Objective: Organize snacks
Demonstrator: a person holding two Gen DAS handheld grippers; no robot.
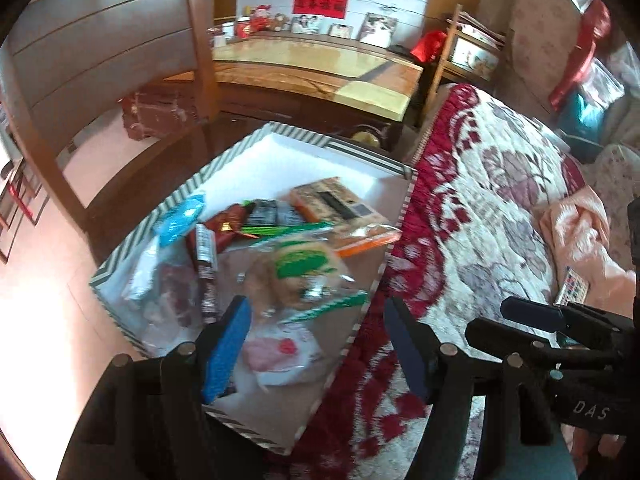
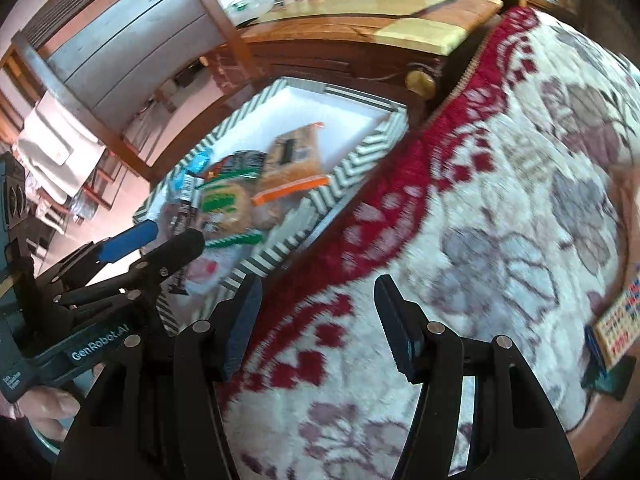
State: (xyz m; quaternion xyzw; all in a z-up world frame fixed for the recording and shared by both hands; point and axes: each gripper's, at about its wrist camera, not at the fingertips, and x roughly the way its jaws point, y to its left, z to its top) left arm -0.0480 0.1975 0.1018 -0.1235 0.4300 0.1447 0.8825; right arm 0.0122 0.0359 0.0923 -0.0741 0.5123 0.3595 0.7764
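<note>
One striped cardboard box (image 1: pixel 256 152) holds several snack packets – both grippers, left (image 1: pixel 316 344) and right (image 2: pixel 316 328), hang open and empty beside a floral blanket (image 2: pixel 500 216).

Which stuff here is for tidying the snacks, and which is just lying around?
For the job:
striped box
green bread bag
orange cracker pack
blue packet
colourful packet on the blanket

Just lying about:
flowery blanket
wooden table
photo frames
</note>
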